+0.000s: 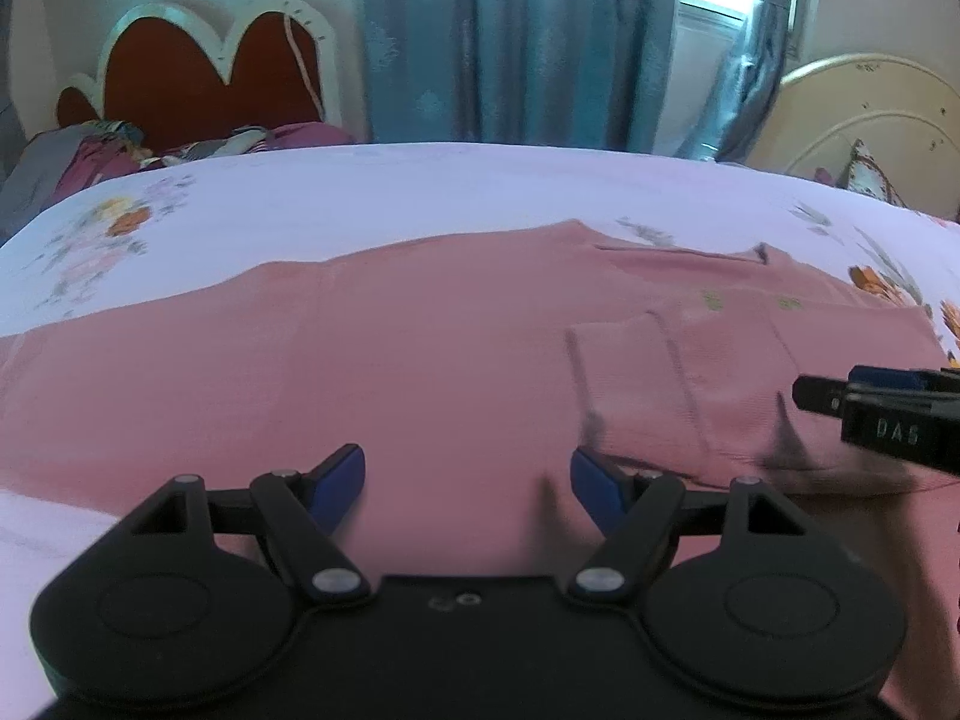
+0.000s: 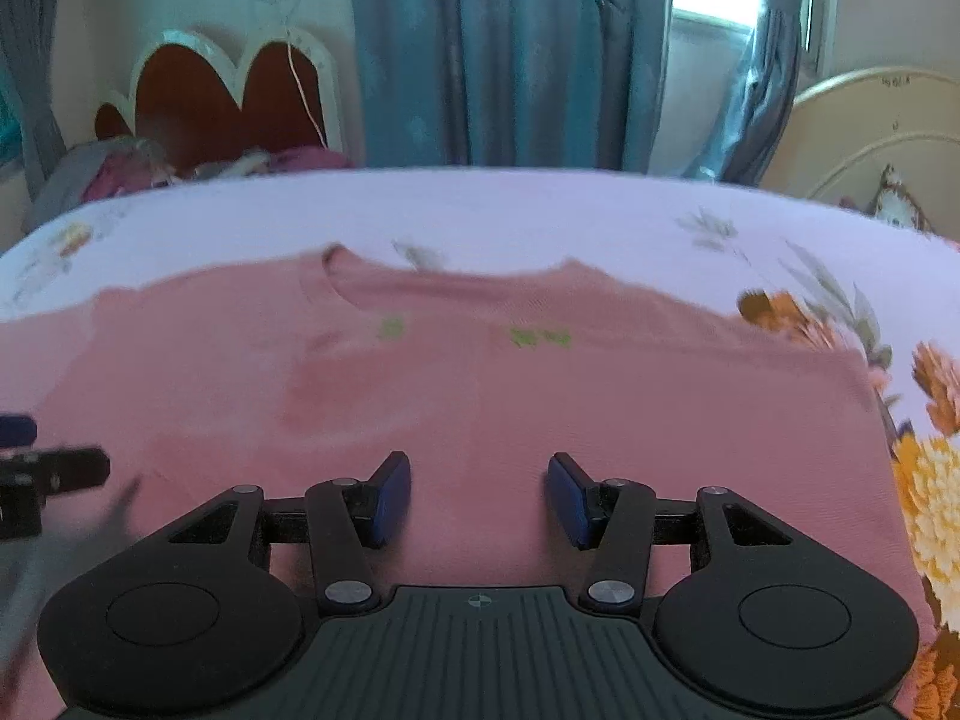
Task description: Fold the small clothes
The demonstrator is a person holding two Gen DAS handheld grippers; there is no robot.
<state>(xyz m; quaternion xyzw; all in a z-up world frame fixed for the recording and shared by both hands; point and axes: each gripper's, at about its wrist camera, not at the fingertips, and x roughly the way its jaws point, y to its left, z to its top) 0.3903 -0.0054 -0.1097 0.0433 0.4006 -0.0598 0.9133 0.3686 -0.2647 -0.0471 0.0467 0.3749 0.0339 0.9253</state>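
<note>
The left gripper (image 1: 467,474) stands wide open with nothing between its blue pads (image 1: 339,477); it hangs low over the near part of the pink top (image 1: 420,360); the right gripper (image 2: 478,495) is likewise spread, empty, above the same top near its chest.

The top lies flat across a bed (image 1: 420,192) covered by a pale floral sheet (image 2: 540,216), neckline (image 2: 444,282) toward the far side, small green marks (image 2: 537,337) below it; one sleeve (image 1: 636,390) appears folded in over the body in the left view, though blur makes the edge uncertain.

In the left view the right gripper's tip enters from the right edge; in the right view the left one shows at the left edge.

Beyond the bed hang blue curtains (image 1: 510,42); a red headboard (image 1: 198,72) with a white rim stands to the left; a cream headboard (image 2: 870,132) to the right.
</note>
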